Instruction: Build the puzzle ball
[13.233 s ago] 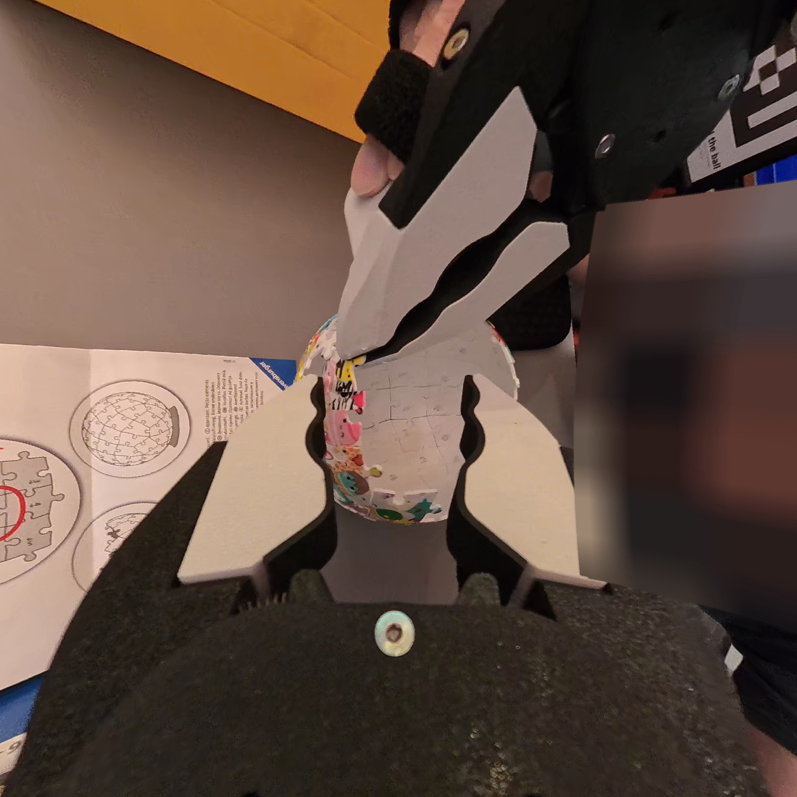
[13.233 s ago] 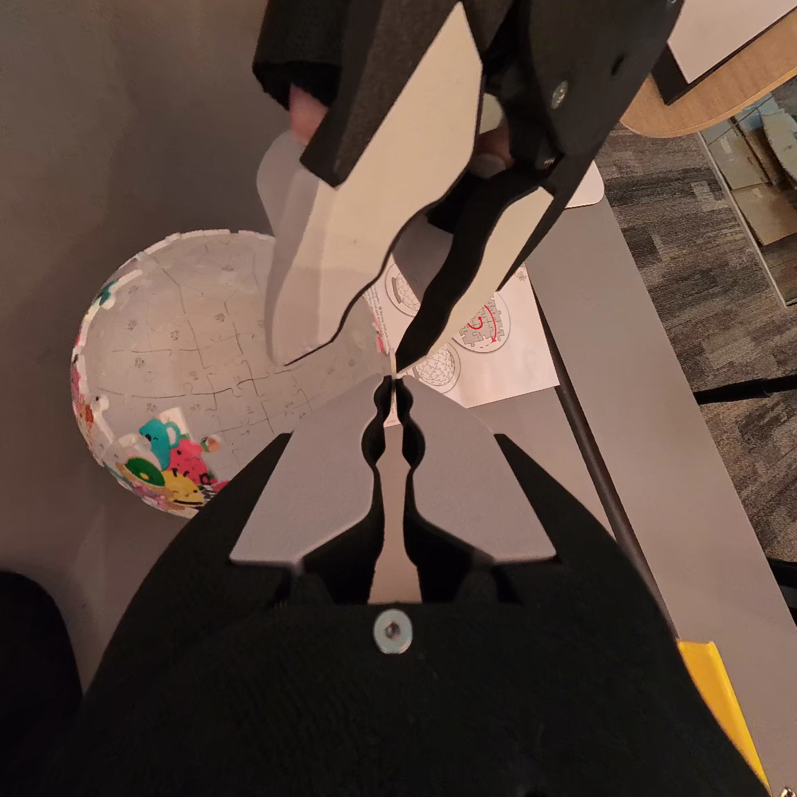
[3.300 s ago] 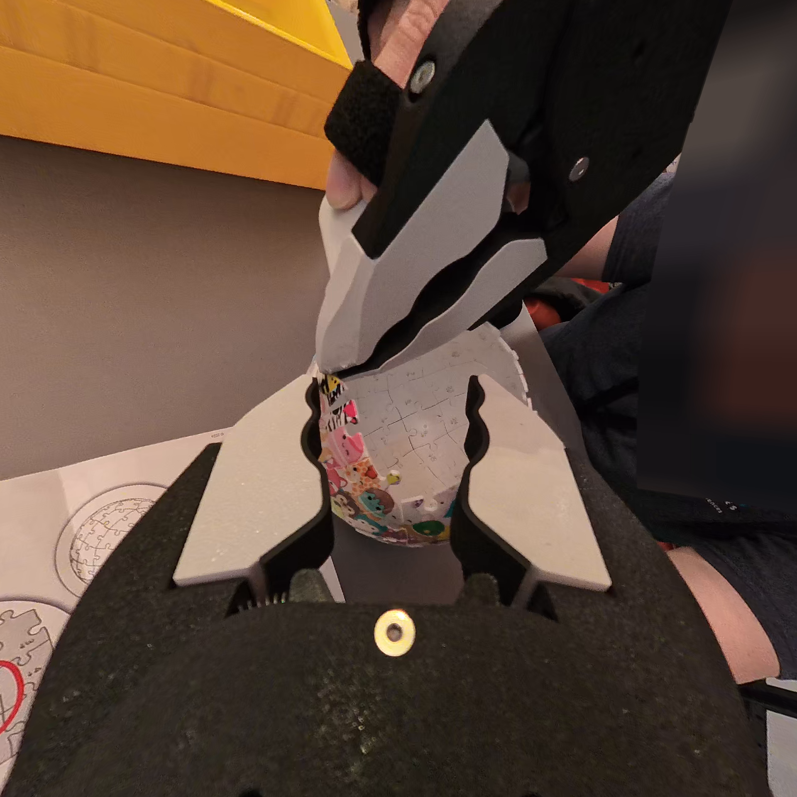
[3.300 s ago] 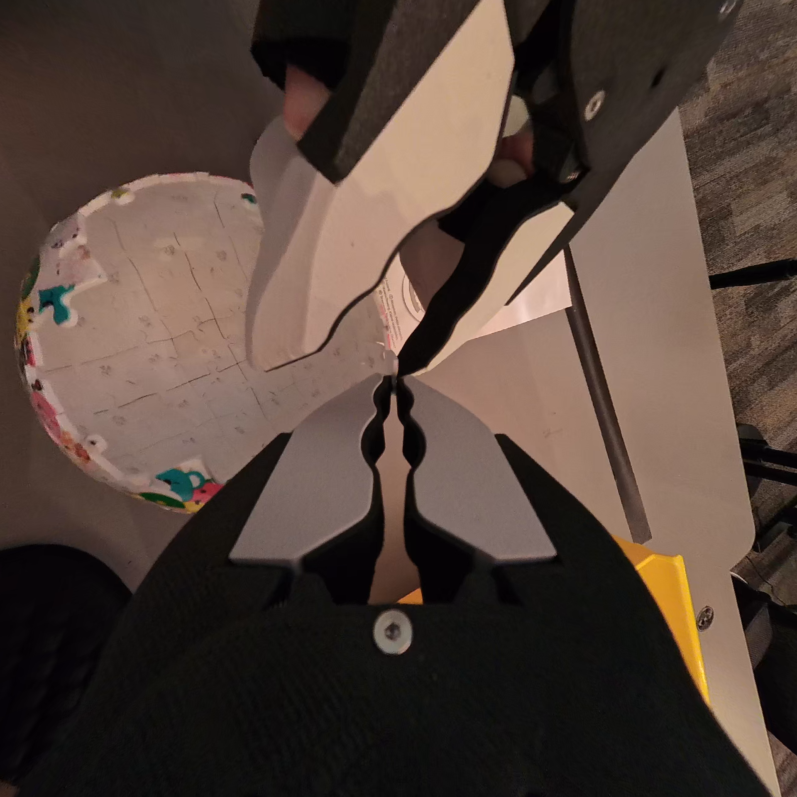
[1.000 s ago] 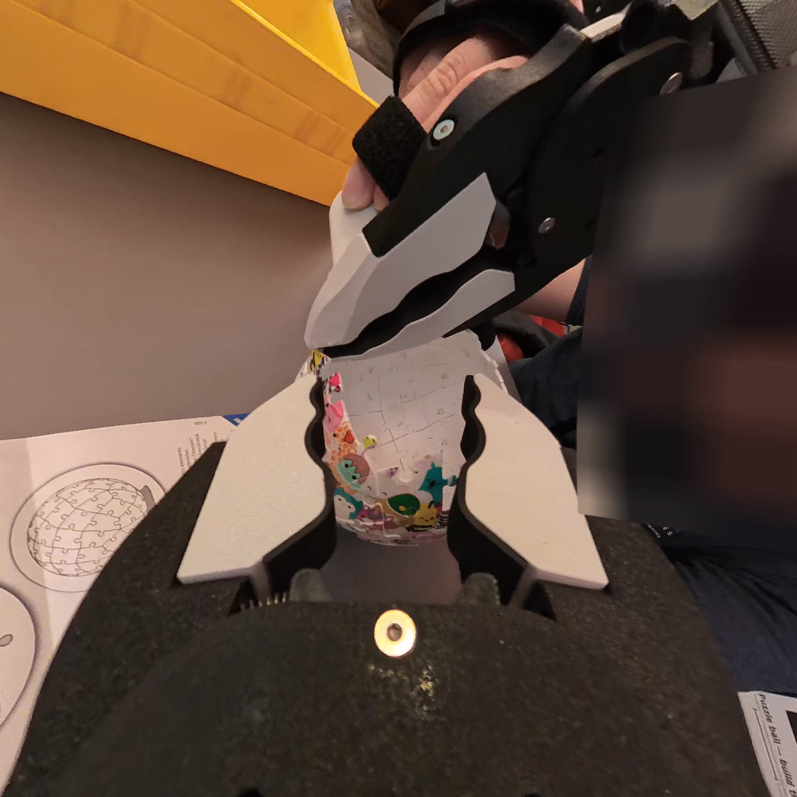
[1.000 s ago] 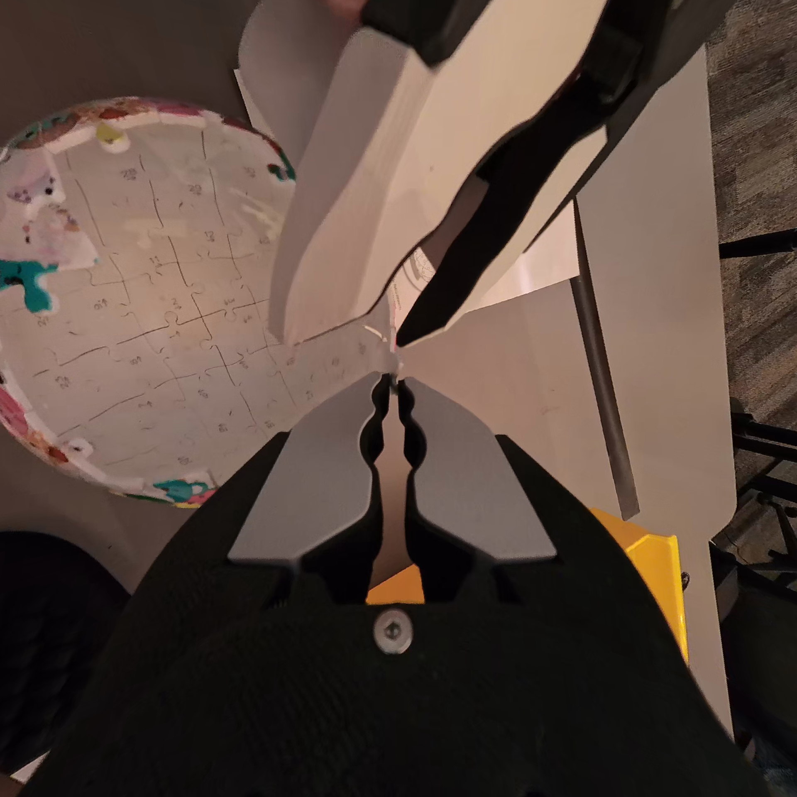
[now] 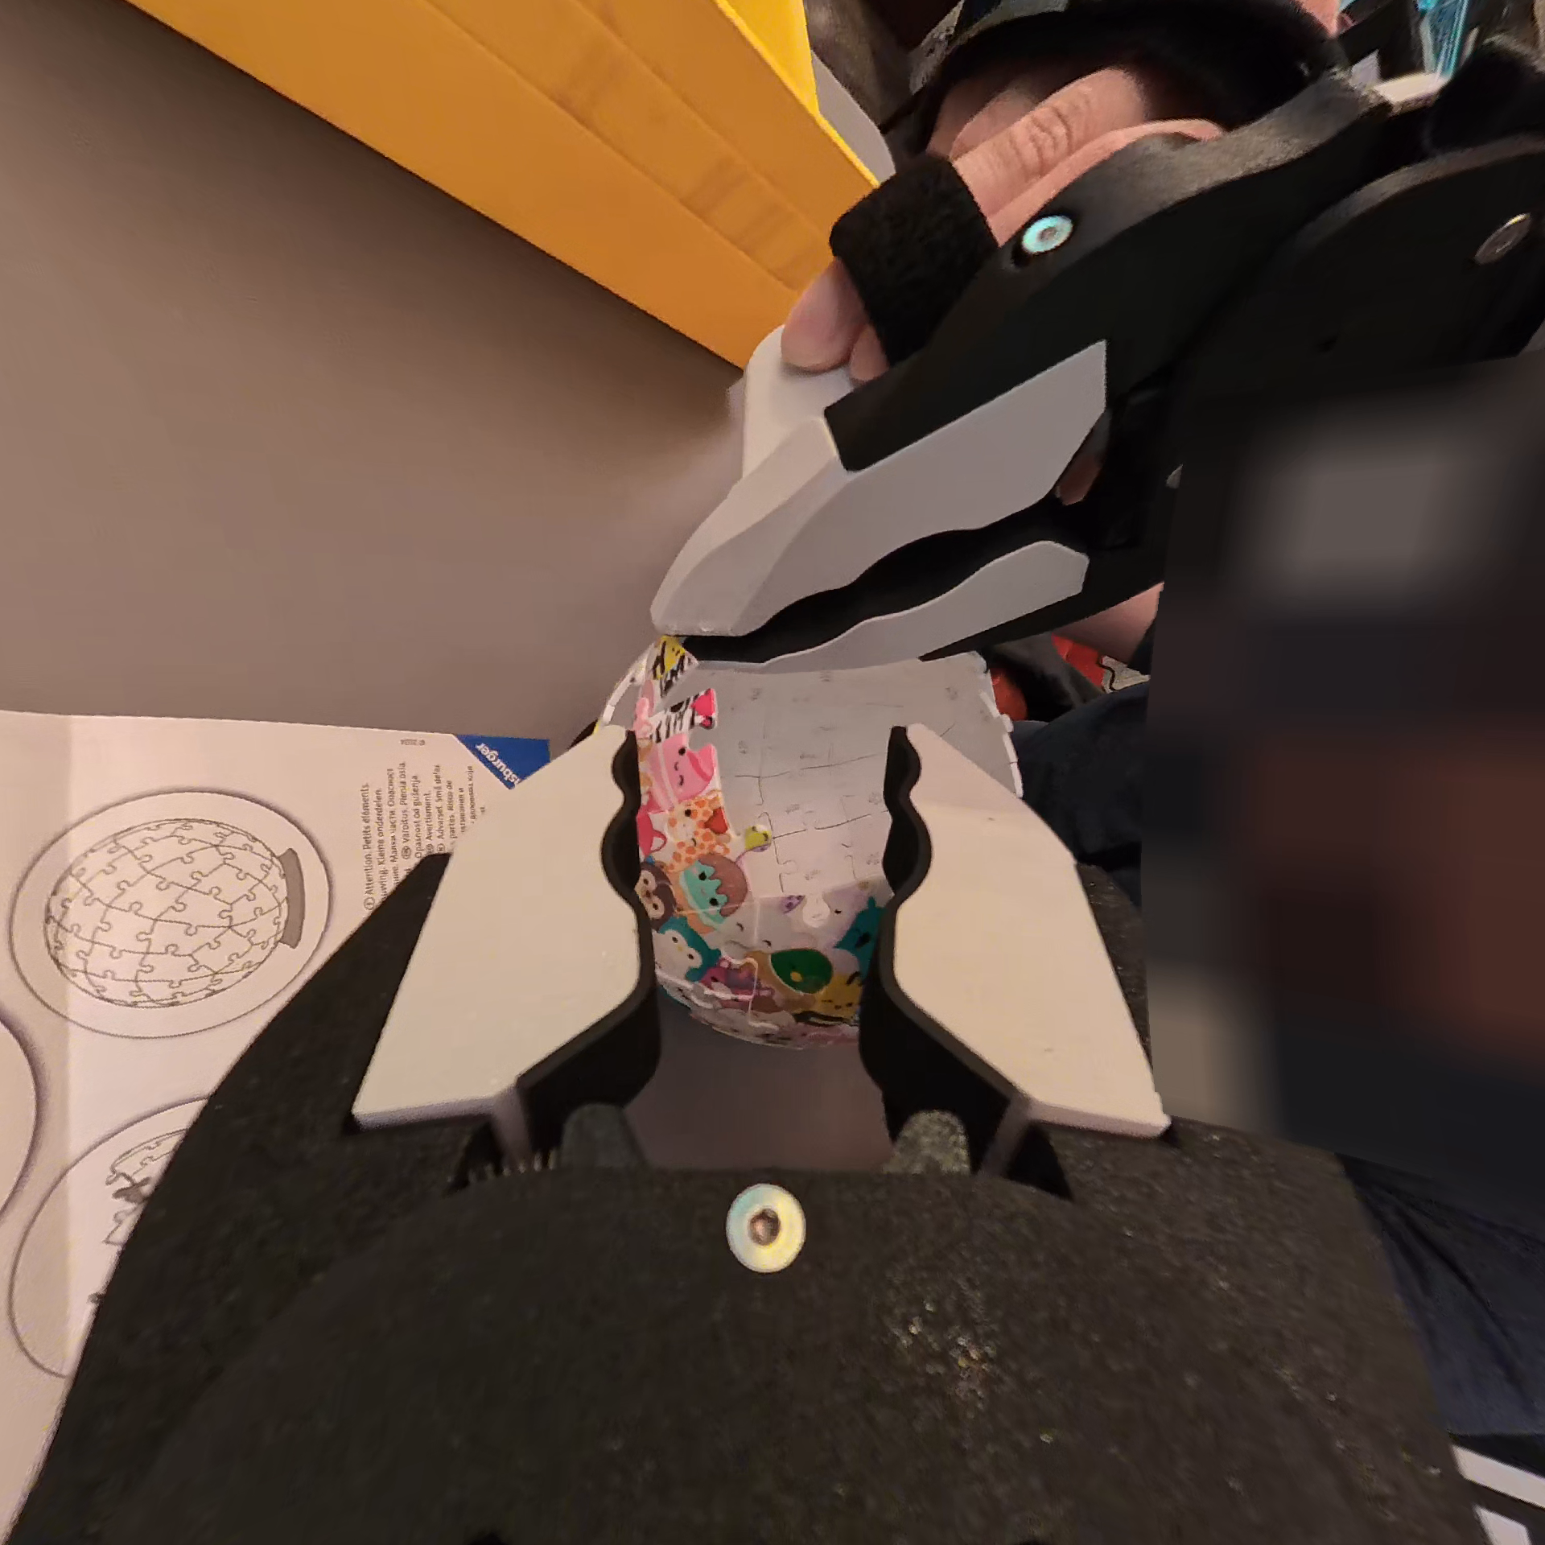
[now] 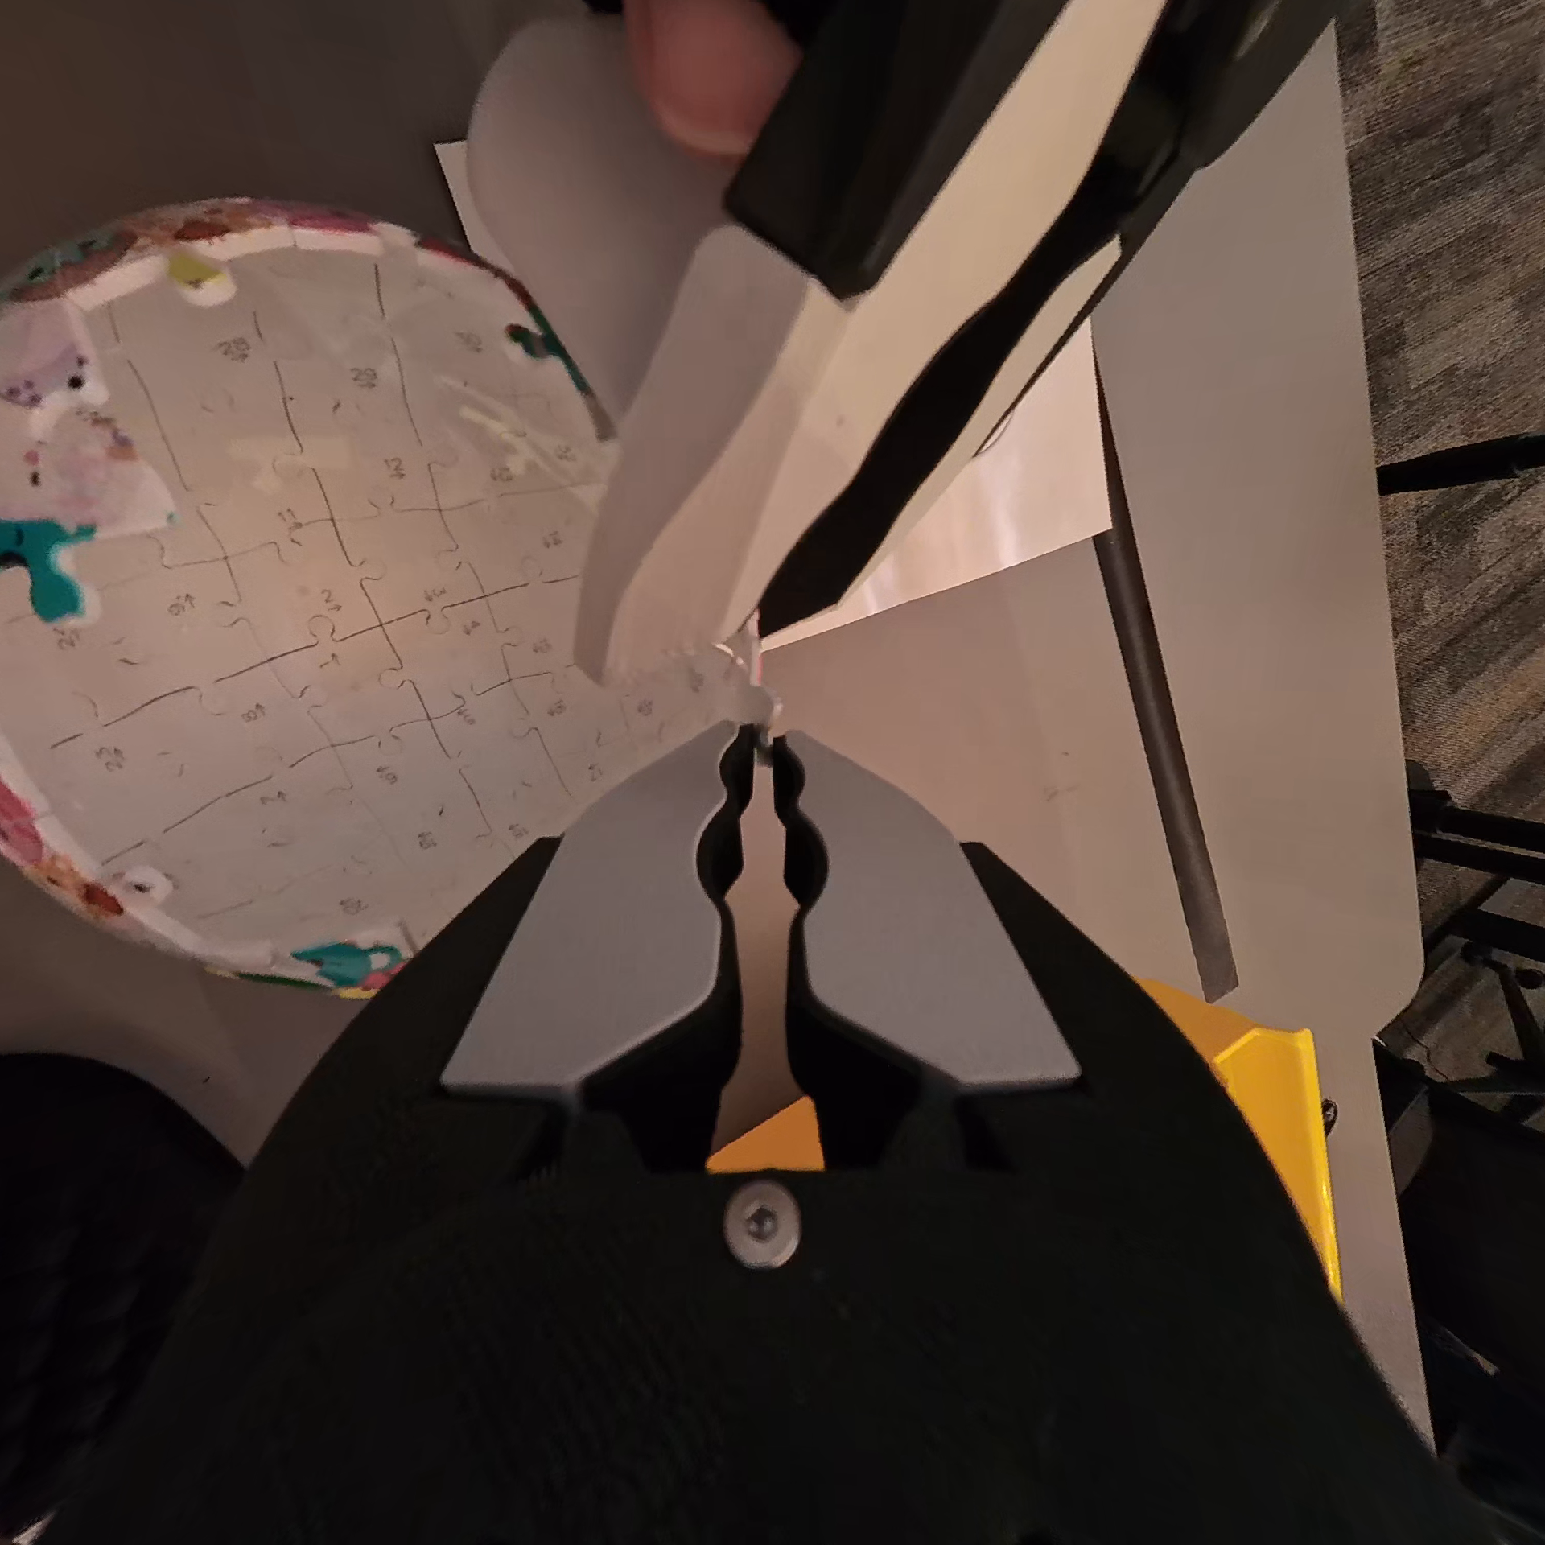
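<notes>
The half-built puzzle ball [image 7: 752,836] is an open shell, with cartoon animals outside and numbered white pieces inside [image 8: 293,585]. My left gripper [image 7: 757,740] is closed on the shell near its rim and holds it up. It enters the right wrist view [image 8: 681,644] from above, straddling the rim. My right gripper [image 8: 752,740] is shut on a small white puzzle piece [image 8: 736,698] and holds it against the rim, right at the left gripper's tips. In the left wrist view the right gripper [image 7: 694,639] reaches in from the upper right and touches the rim's top.
A folded instruction leaflet [image 7: 209,878] lies on the grey table [image 8: 1254,585] to the left. A yellow bin [image 8: 1254,1129] stands at the table's near edge, and more yellow shows in the left wrist view [image 7: 627,167]. A person in dark clothes [image 7: 1087,794] is close on the right. Carpet floor [image 8: 1463,251] lies beyond the table. My left and right fingertips are right by each other.
The ball and both grippers have shifted together, and the leaflet shows more on the left. The right gripper now lies flatter on the rim. The ball looks closer in the right wrist view.
</notes>
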`<state>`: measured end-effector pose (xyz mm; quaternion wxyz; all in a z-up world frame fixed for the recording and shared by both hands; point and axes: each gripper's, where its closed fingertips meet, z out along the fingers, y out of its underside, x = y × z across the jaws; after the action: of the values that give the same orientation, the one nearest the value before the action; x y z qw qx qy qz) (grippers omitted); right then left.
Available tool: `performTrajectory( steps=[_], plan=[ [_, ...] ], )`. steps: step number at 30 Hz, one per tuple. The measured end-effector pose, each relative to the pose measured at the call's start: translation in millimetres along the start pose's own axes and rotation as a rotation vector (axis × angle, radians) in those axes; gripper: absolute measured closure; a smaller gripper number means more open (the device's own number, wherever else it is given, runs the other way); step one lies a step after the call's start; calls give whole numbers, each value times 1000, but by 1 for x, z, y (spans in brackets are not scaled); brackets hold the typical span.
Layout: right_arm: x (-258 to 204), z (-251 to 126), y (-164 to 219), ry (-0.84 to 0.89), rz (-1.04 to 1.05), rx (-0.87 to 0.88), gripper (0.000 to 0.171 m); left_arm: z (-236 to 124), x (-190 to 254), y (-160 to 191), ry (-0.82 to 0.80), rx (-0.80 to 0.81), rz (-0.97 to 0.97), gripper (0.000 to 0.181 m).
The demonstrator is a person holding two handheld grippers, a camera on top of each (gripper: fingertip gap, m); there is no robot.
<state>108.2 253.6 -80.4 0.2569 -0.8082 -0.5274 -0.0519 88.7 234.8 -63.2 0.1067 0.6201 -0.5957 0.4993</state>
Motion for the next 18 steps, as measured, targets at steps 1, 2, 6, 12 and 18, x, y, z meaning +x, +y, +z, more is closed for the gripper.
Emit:
performTrajectory(
  steps=[1, 2, 6, 12, 18],
  plan=[
    [0, 0, 0, 1, 2, 1, 166, 0, 0, 0, 3, 1, -4, 125],
    [0, 0, 0, 1, 2, 0, 166, 1, 0, 0, 6, 2, -7, 125],
    [0, 0, 0, 11, -7, -10, 166, 1, -1, 0, 16, 3, -17, 126],
    [0, 1, 1, 19, -12, -23, 166, 5, -3, -1, 48, 6, -27, 125],
    [0, 2, 1, 20, 10, -30, 165, 10, -3, -1, 78, -8, -44, 121]
  ],
)
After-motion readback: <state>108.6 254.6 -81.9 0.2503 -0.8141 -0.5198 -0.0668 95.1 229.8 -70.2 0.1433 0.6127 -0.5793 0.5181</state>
